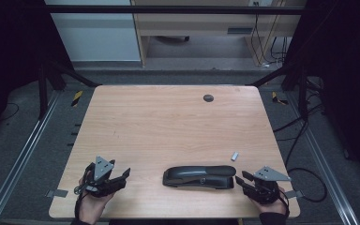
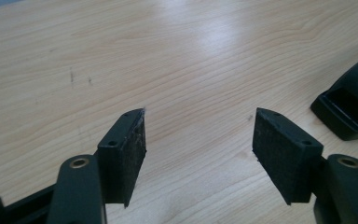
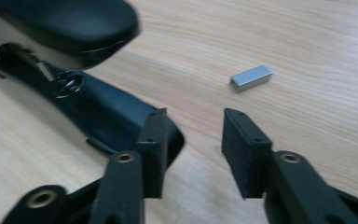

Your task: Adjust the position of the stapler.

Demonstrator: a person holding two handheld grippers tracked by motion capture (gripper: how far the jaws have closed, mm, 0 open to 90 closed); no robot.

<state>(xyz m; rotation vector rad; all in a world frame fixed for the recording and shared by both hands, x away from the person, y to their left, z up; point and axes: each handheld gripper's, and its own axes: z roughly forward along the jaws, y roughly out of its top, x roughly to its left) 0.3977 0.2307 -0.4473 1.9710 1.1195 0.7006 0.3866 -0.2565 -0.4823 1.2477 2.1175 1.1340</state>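
- The stapler [image 1: 199, 176] lies flat on the desk [image 1: 168, 122] between the left tongs [image 1: 122, 175] and right tongs [image 1: 242, 179]; both are spread and empty.
- It looks heavy, rigid and smooth-topped; best pinched across its narrow sides.
- A staple strip [image 1: 235, 156] lies nearby.

Table [image 1: 168, 122] is bare wood across the far and middle parts, free passage there. Black stapler [image 1: 199, 177] lies flat near the front edge between left gripper [image 1: 124, 174] and right gripper [image 1: 242, 179], blocking the straight line between them. Small block of staples [image 1: 235, 156] sits just beyond the stapler's right end.
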